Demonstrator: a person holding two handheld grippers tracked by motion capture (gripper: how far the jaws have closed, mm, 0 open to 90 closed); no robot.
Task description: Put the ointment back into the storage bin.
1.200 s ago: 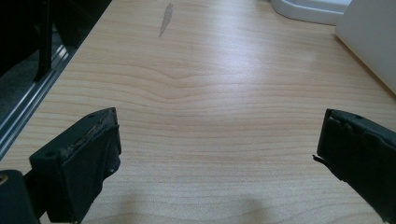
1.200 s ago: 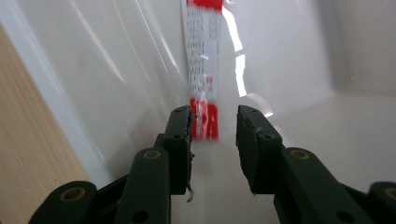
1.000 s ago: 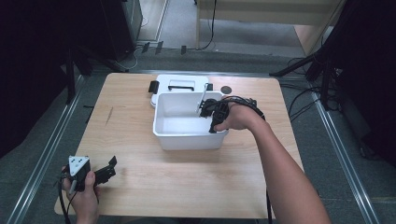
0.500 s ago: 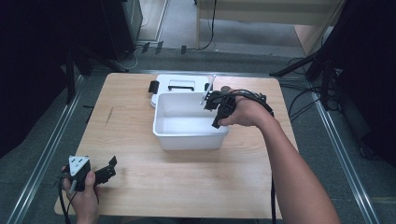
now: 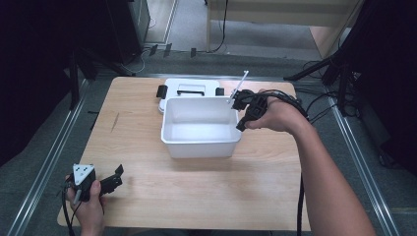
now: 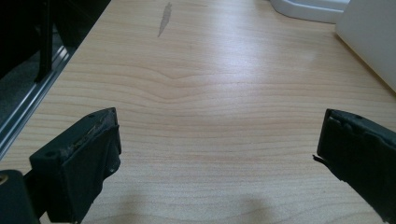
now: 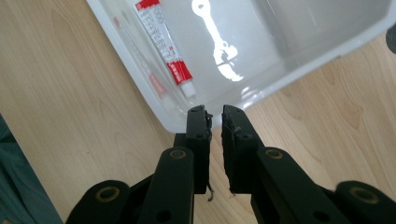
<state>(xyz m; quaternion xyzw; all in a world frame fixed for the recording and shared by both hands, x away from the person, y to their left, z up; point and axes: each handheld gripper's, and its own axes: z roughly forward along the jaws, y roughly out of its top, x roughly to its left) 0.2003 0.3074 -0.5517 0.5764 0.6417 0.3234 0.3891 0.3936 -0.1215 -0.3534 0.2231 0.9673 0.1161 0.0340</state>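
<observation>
The right tool has its two black jaws drawn almost together, with only a sliver of gap. I cannot tell whether anything is pinched there. In the high view this tool hangs at the far right corner of the open white rectangular plastic bin, and a thin white strip stands up beside it.

Just past the jaw tips, inside the bin's rim, a small red-and-white squeeze tube lies along one wall, with a slim clear item next to it.

The bin's flat white lid with black clasps lies behind the bin at the far edge of the pale wooden worktop.

The left tool sits at the near left corner with its jaws spread wide and empty.

The lid is off, and I judge the handling of the bin's contents to be at an early stage.
</observation>
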